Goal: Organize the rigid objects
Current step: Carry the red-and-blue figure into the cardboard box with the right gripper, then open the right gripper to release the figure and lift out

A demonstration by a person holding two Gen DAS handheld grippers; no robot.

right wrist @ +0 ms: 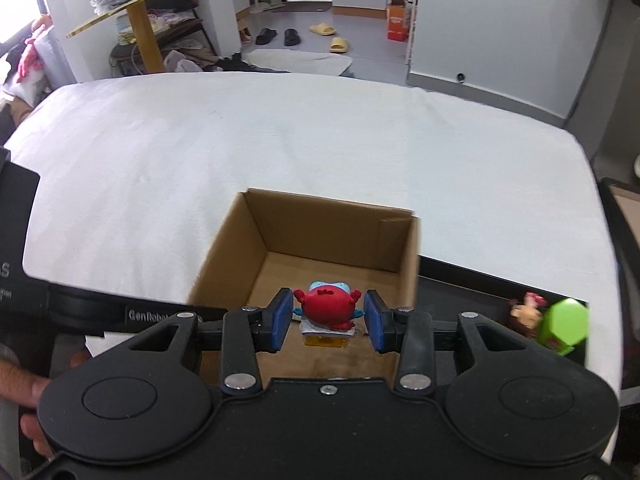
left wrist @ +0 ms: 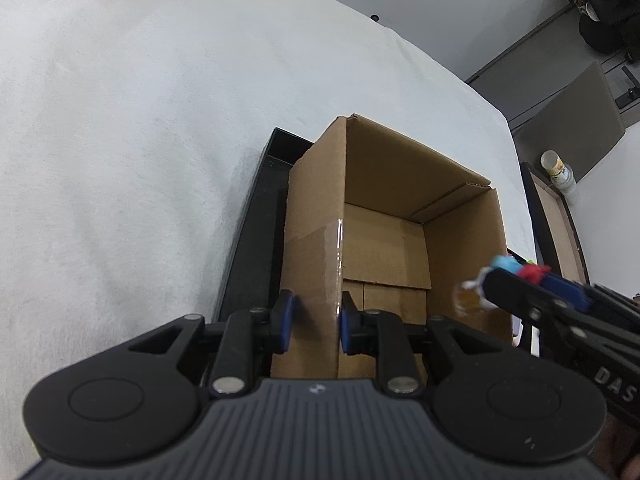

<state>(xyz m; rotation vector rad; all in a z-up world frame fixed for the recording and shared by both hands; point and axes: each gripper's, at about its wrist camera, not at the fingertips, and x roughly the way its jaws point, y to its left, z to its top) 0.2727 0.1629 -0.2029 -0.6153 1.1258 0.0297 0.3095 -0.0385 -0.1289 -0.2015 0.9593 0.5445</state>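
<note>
The left gripper [left wrist: 314, 322] pinches the cardboard box [right wrist: 336, 240] wall at its 9 o'clock, steadying it, I judge, while the right gripper [right wrist: 326, 316], spread (pads clear), leaves the red toy figure [right wrist: 327, 306] over the box.

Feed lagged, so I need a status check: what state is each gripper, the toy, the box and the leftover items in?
left gripper: straddling the box's left wall, pads not clearly touching.
right gripper: open, pads apart from the toy.
red toy figure: between the pads, over the box opening.
cardboard box: open-topped, upright, nothing seen lying inside.
green block: outside the box, to the right.
small doll: beside the green block.
</note>
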